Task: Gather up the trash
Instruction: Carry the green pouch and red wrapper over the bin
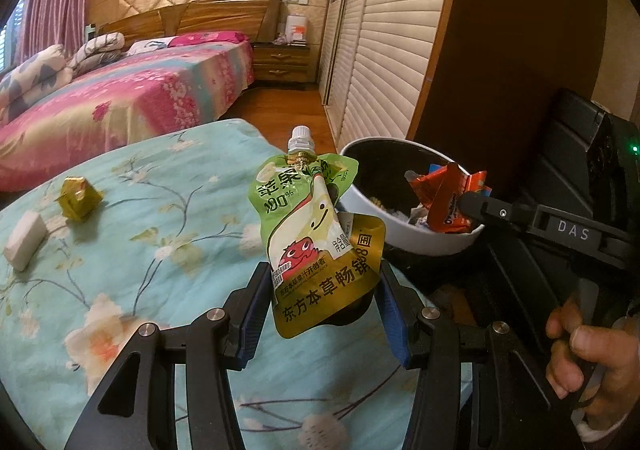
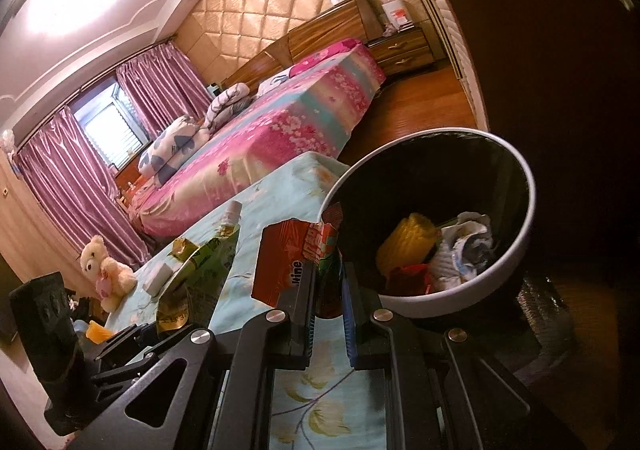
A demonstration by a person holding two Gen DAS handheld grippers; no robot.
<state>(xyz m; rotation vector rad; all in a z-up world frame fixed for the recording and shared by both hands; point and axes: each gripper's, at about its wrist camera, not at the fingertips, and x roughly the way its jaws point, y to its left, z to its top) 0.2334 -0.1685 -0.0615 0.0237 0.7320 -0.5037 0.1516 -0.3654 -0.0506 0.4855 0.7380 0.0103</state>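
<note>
My left gripper (image 1: 324,290) is shut on a green and gold juice pouch (image 1: 312,222) with a white cap, held upright above the floral turquoise cloth (image 1: 140,250). My right gripper (image 2: 328,282) is shut on an orange-red snack wrapper (image 2: 296,258) and holds it at the rim of the white trash bin (image 2: 524,226). In the left wrist view the wrapper (image 1: 448,198) hangs over the bin (image 1: 424,242). The bin holds crumpled paper (image 2: 460,250) and a yellow wrapper (image 2: 408,238). A gold wrapper (image 1: 78,196) and a white block (image 1: 24,240) lie on the cloth at far left.
A pink floral bed (image 1: 120,98) stands beyond the cloth, with a wooden nightstand (image 1: 282,64) and louvred wardrobe doors (image 1: 384,62) to the right. A dark wooden panel (image 1: 520,30) rises behind the bin. A teddy bear (image 2: 106,270) sits at the left.
</note>
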